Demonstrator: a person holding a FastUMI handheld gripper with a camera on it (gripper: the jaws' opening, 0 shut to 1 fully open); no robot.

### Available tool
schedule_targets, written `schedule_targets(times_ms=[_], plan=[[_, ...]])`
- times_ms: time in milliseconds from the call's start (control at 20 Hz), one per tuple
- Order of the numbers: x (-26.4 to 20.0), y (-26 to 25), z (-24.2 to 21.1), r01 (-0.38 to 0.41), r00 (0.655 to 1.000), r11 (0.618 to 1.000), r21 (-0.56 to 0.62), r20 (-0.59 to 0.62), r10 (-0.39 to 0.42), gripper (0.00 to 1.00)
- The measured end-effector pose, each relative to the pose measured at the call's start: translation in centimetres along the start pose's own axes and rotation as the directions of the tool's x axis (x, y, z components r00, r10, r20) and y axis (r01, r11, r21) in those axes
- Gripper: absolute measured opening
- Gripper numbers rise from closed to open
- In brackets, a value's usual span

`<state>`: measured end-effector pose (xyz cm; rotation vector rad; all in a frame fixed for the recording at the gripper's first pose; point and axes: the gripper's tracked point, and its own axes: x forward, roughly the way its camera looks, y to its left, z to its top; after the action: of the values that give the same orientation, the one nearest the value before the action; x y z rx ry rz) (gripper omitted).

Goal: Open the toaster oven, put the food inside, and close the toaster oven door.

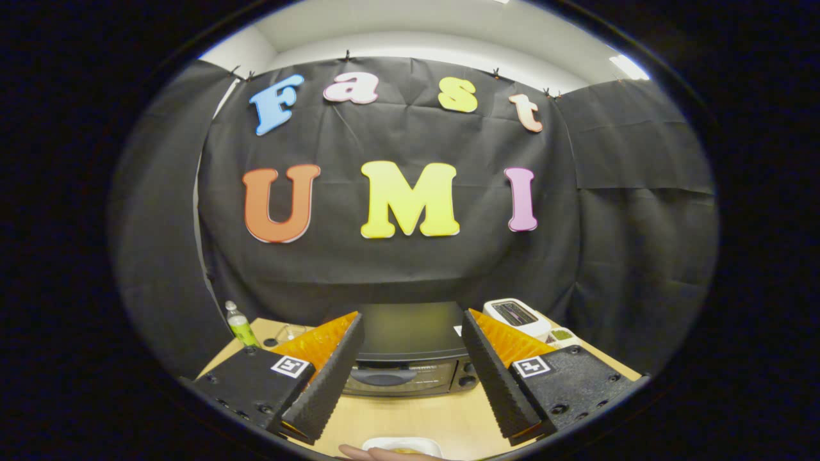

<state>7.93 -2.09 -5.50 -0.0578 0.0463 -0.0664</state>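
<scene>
A black toaster oven (410,358) stands on the wooden table (410,416) just beyond my fingers, its door shut and the handle across the front. My gripper (410,326) is open, held above the table with nothing between the fingers (333,378); the oven shows in the gap between them. A white plate (402,445) with food on it lies on the table nearer than the oven, below the fingers, and a hand (378,454) touches its rim. What the food is I cannot tell.
A green bottle (241,325) stands at the table's back left corner, with a clear glass dish (291,331) beside it. A white appliance (517,317) and a small green-topped container (562,335) sit to the right of the oven. Black cloth walls close the booth behind.
</scene>
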Motion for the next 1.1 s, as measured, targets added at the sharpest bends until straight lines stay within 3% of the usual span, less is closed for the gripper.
schedule_targets(times_ms=[400, 550, 850, 1100], plan=[[7.1, 3.4, -10.0, -0.061, 0.993, 0.995, -0.081, -0.107, 0.052, 1.00], [9.6, 3.3, -12.2, -0.048, 0.992, 0.994, -0.098, -0.119, 0.037, 1.00], [12.1, 4.1, -13.8, -0.074, 0.989, 0.996, -0.052, -0.129, 0.067, 0.99], [11.5, 4.0, -14.1, -0.083, 0.985, 0.995, -0.053, -0.158, 0.074, 0.98]])
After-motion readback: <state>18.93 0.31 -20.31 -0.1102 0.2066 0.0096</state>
